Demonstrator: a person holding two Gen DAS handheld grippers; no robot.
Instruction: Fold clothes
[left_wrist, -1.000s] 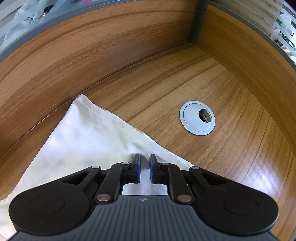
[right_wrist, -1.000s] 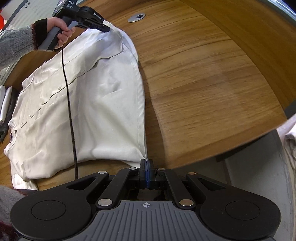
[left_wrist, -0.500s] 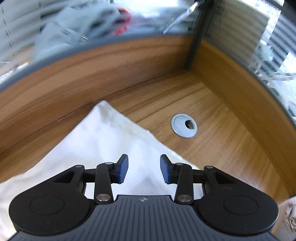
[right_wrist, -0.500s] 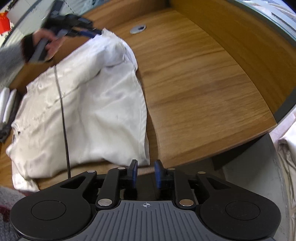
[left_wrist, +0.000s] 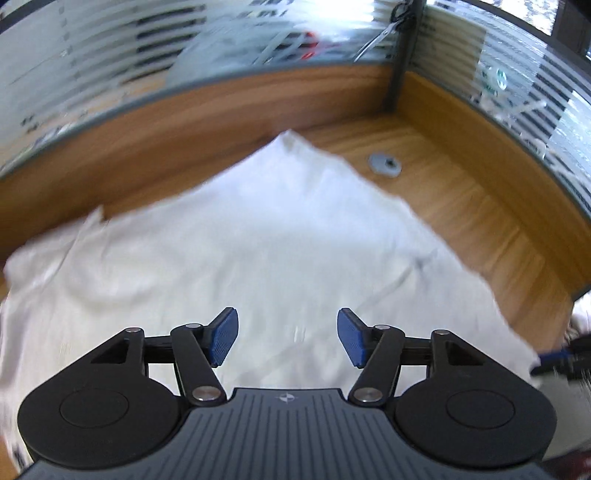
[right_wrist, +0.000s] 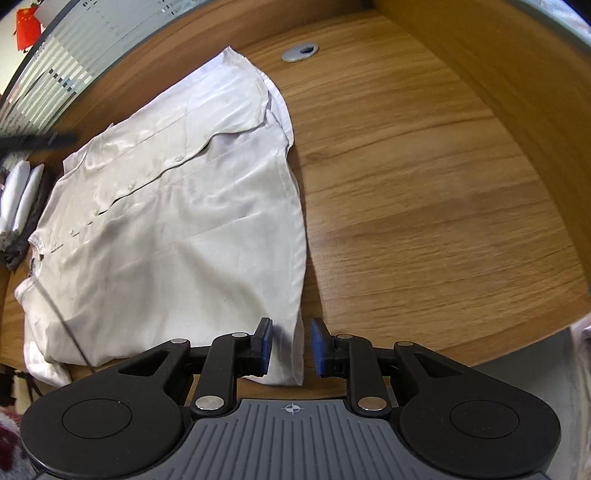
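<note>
White shirt (right_wrist: 177, 221), buttoned, seemingly flat

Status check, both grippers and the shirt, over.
Left gripper open, empty. Right gripper open, straddling hem. White shirt flat on desk, released. Nothing blocking.

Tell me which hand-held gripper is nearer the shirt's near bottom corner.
Right. The right hand-held gripper sits open astride that corner of the shirt; the left hand-held gripper hovers open over its middle.

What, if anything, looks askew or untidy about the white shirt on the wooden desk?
The white button-up shirt lies diagonally on the wooden desk, wrinkled, its button placket slanting. Its near corner overhangs the desk's front edge between the open right gripper fingers.
</note>
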